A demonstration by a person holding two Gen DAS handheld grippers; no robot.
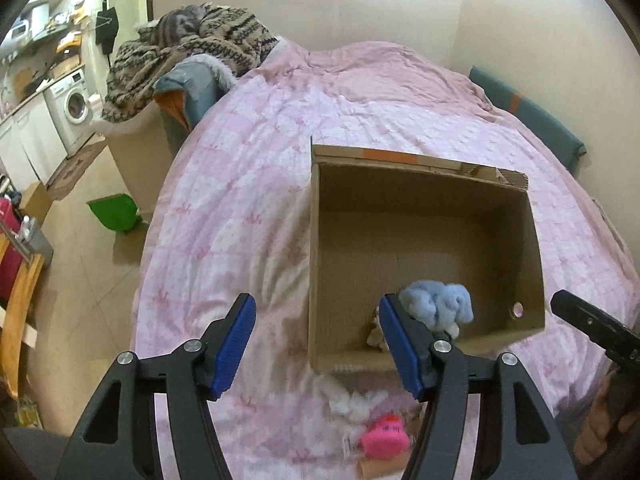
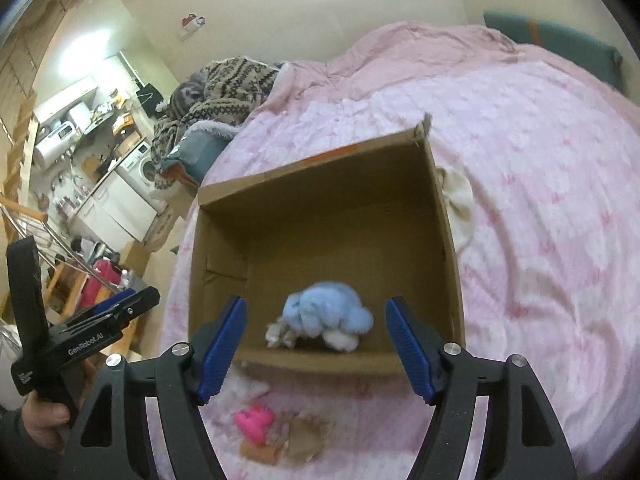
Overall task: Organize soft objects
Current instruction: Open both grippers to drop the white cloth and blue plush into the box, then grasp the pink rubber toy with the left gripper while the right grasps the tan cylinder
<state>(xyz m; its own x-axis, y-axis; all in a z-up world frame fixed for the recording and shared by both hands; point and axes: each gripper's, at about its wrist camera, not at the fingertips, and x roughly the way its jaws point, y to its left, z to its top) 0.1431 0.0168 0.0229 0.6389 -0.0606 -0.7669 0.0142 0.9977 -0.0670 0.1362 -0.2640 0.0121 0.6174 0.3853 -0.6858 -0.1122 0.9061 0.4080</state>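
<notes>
You are working over a wide bed covered by a pink-and-white patterned quilt point(image 1: 248, 208), which fills most of both wrist views. On it, an open brown cardboard box point(image 1: 424, 184) sits with its mouth facing up; in the left wrist view it lies at about 2 o'clock from your left gripper, and in the right wrist view it is dead ahead at 12 o'clock. A heap of brown-and-cream patterned knit blankets point(image 1: 188, 48) is piled at the far left edge of the bed, around 11 o'clock in both views. A cream-coloured cloth point(image 2: 460, 200) lies on the quilt against the outside of the box's right wall.

Inside the box, by its near wall, rests a light blue fluffy plush toy point(image 2: 326, 314), with a small whitish plush point(image 2: 280, 334) touching it at its 9 o'clock. Outside the box, on the quilt just in front of the near wall, you have a bright pink plush toy point(image 2: 254, 420) lying beside a flat brown piece of cardboard or paper point(image 2: 304, 438); a white fluffy item point(image 1: 356, 406) sits near the pink one.

Your left gripper point(image 1: 318, 346) has its blue-padded fingers spread apart and holds nothing. Your right gripper point(image 2: 316, 348) is likewise spread wide and empty, poised above the box's near wall.
</notes>
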